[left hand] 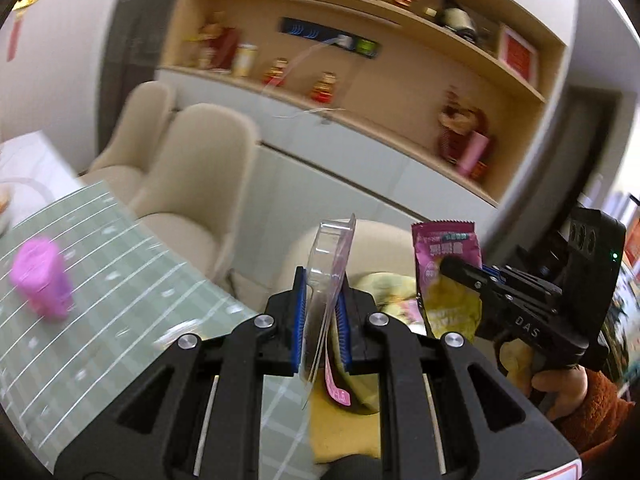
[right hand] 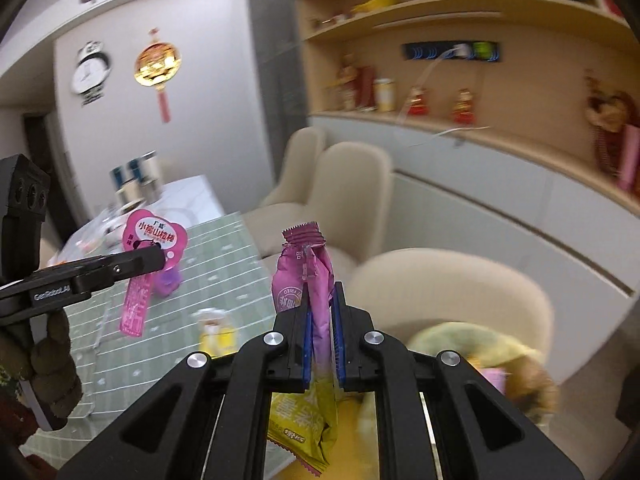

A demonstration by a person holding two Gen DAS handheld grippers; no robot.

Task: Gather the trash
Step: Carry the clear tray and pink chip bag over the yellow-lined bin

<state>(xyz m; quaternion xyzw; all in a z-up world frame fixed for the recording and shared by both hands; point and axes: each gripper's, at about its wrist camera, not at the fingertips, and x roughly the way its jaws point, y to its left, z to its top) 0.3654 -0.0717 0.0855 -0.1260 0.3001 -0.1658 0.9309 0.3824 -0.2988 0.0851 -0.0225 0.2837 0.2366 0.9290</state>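
In the left wrist view, my left gripper (left hand: 323,284) is shut on a clear plastic blister pack (left hand: 330,256) with a pink card backing, held upright above the table edge. My right gripper (left hand: 452,266) is close on the right, shut on a pink and yellow snack wrapper (left hand: 444,244). The right wrist view shows my right gripper (right hand: 320,300) with its blue pads pressed on that crumpled wrapper (right hand: 304,264), which sticks up and hangs down below the jaws. My left gripper (right hand: 158,258) comes in from the left there, holding the pink heart-shaped blister card (right hand: 154,234).
A table with a green checked cloth (left hand: 100,320) carries a pink cup (left hand: 42,284) and a small yellow packet (right hand: 218,328). Beige chairs (left hand: 200,176) stand along the table's far side. The nearest chair (right hand: 440,292) holds a yellow bundle (right hand: 472,344). Wall shelves (left hand: 400,92) stand behind.
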